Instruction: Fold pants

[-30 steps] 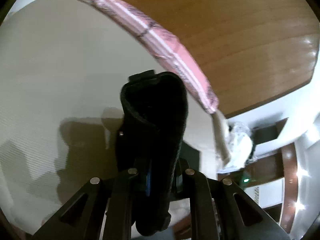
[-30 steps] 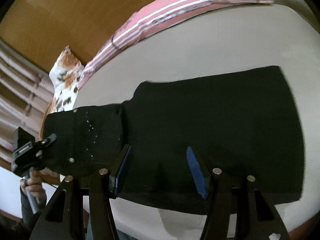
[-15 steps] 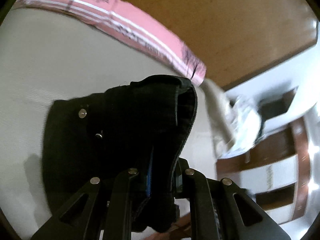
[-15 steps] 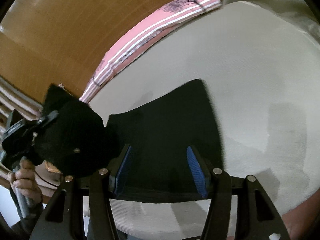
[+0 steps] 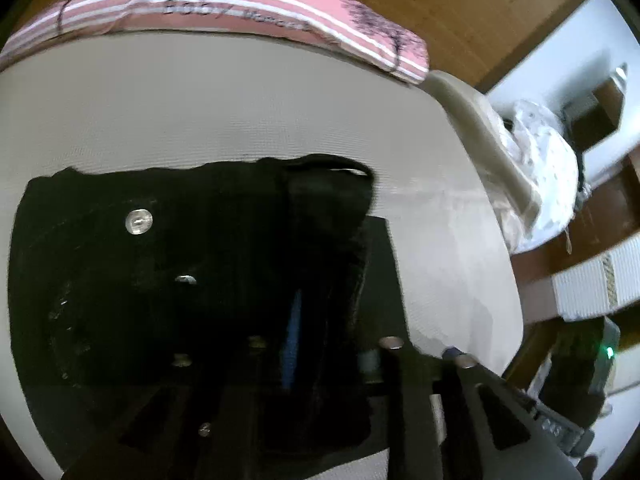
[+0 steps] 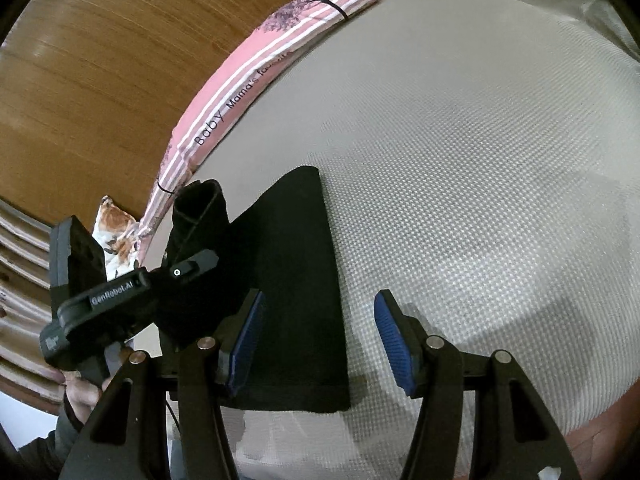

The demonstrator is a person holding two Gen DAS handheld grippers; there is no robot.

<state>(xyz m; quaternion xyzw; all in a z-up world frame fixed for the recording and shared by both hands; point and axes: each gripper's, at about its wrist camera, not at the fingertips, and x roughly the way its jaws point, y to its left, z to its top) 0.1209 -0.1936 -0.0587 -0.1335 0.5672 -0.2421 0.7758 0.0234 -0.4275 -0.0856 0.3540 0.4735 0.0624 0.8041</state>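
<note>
Black pants point(image 5: 160, 280) lie folded on a beige mattress point(image 5: 240, 120). My left gripper point(image 5: 332, 332) has a thick fold of the waistband point(image 5: 328, 208) between its fingers while its jaws are opening. In the right wrist view, the left gripper point(image 6: 188, 264) is at the left, with the black fold point(image 6: 196, 208) standing up out of it. My right gripper point(image 6: 320, 340) hovers open over the right edge of the pants point(image 6: 296, 280). Its left blue pad point(image 6: 244, 336) is above the cloth and the other above bare mattress point(image 6: 480, 200). It grips nothing.
A pink striped pillow point(image 5: 240, 4) point(image 6: 248, 80) lies along the wooden headboard point(image 6: 100, 60). A floral cushion point(image 6: 116, 236) sits at the left and a white bundle point(image 5: 540, 168) beyond the mattress's right edge. A person's hand point(image 6: 84, 392) holds the left gripper's handle.
My left gripper carried the waistband across and down over the legs, so the pants now lie doubled. The right gripper slid to the pants' right edge, still open.
</note>
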